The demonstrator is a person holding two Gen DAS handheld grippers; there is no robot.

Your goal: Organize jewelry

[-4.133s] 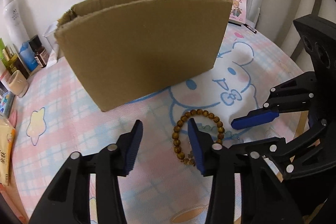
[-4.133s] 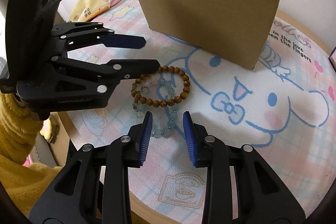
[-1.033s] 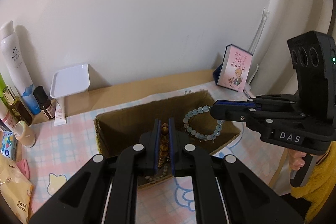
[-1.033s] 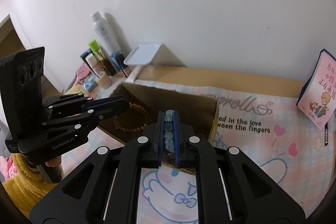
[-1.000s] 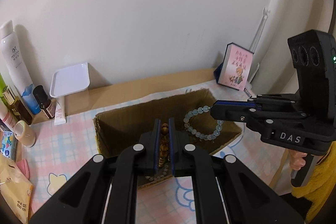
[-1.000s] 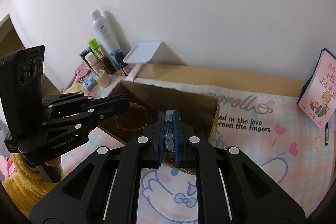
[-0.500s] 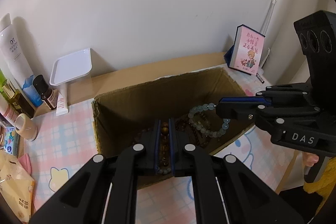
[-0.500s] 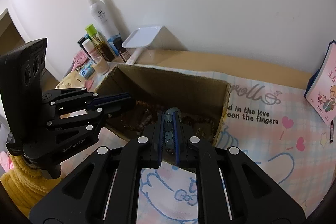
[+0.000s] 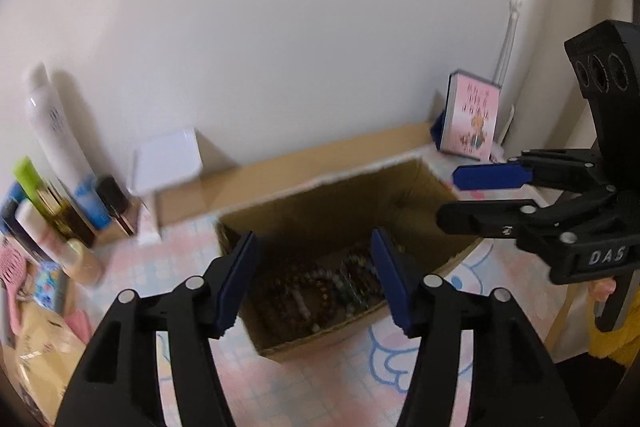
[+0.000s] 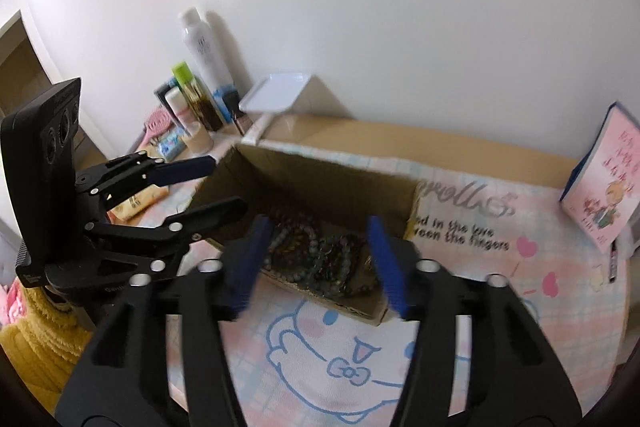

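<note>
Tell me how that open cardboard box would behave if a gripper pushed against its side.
The cardboard box would probably slide rather than tip: it sits low and wide on the smooth printed mat. It is likely light, holding only beaded bracelets, so a small push could shift it. Its thin walls, with no lid bracing them, may flex inward before it moves.

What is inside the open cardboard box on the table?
The cardboard box holds a heap of beaded bracelets, brown and pale green. The box floor beneath them is covered, and blur hides how many there are.

Toiletry btls, tray, book
</note>
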